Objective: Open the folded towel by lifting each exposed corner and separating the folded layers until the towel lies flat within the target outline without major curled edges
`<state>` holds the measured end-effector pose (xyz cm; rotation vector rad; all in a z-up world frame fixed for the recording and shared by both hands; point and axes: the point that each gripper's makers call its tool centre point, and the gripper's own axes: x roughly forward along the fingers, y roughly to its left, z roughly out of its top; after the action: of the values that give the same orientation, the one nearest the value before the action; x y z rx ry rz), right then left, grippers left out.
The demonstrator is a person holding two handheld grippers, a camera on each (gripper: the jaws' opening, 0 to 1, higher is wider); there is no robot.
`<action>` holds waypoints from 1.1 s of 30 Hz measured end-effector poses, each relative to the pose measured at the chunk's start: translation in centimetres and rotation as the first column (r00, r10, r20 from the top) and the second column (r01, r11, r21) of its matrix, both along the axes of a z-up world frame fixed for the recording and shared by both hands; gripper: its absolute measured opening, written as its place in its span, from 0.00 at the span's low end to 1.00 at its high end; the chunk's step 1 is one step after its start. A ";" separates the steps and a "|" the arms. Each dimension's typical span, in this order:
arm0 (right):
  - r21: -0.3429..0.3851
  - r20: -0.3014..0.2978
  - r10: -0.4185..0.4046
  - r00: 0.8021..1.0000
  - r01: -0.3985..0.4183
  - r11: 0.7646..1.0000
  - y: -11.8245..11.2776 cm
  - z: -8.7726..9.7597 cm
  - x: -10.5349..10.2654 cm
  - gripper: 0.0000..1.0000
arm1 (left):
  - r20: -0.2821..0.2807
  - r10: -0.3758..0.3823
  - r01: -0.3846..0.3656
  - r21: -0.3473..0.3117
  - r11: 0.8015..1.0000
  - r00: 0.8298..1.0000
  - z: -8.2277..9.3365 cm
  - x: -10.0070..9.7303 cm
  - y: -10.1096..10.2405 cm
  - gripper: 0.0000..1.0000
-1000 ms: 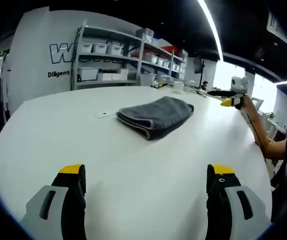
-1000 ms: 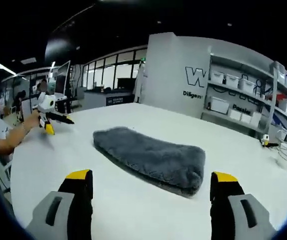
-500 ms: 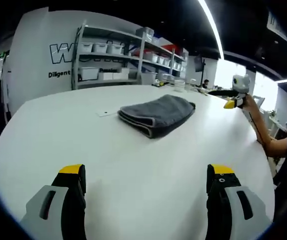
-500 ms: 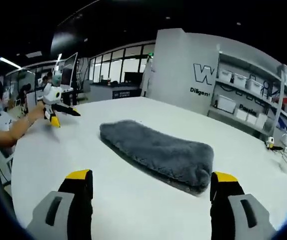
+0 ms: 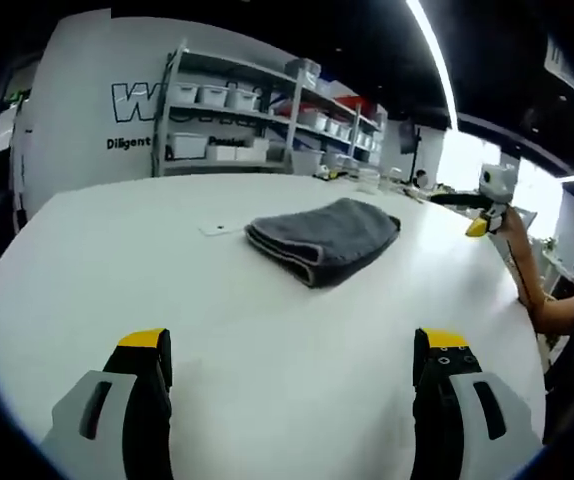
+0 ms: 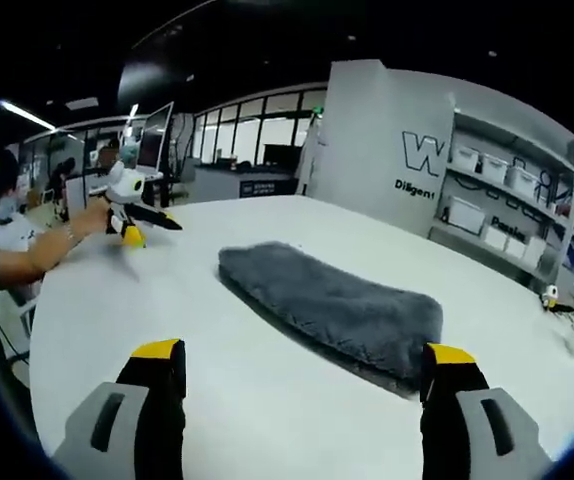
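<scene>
A dark grey towel lies folded in a thick pad on the white table, its folded layers showing along the near edge. My left gripper hovers open well short of it, nothing between the yellow-tipped jaws. From the other side the towel stretches across the middle, and my right gripper stands open just in front of it. Each view catches the other gripper held in a hand beyond the towel: the right gripper and the left gripper.
A small white tag lies on the table left of the towel. Shelves with white bins stand behind the table. A person's forearm reaches in from the right. A small yellow-and-black object sits at the far right.
Both cameras have shifted a little, so the towel sits slightly further right in each view. The towel itself has not moved, and both grippers' jaws stay apart.
</scene>
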<state>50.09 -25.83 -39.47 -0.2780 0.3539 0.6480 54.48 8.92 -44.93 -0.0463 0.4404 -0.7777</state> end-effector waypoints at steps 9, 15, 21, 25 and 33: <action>-0.009 -0.010 0.047 0.999 -0.047 0.999 1.7 -0.2 -0.8 0.99 | -0.014 -0.042 0.042 -0.012 0.999 0.999 0.2 1.0 -2.6 0.93; -0.038 -0.014 0.063 0.998 -0.064 0.997 2.4 -0.5 -1.1 0.99 | -0.029 -0.034 0.034 -0.013 0.999 0.999 0.1 2.4 -5.4 0.88; -0.040 -0.016 0.072 0.997 -0.073 0.997 2.7 -0.6 -1.3 0.99 | -0.021 -0.046 0.045 -0.048 0.998 0.999 0.4 4.0 -7.7 0.77; -0.051 -0.016 0.070 0.997 -0.071 0.996 2.5 -0.7 -1.4 0.99 | -0.030 -0.026 0.024 -0.068 0.997 0.999 0.3 4.9 -8.6 0.75; -0.044 -0.017 0.074 0.997 -0.074 0.996 2.6 -0.7 -1.5 0.99 | -0.032 -0.030 0.028 -0.066 0.997 0.999 -0.4 6.4 -10.1 0.55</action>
<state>48.60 -23.25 -40.21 -0.3306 0.3742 0.7159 60.90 -1.20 -45.33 -0.1140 0.4480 -0.8210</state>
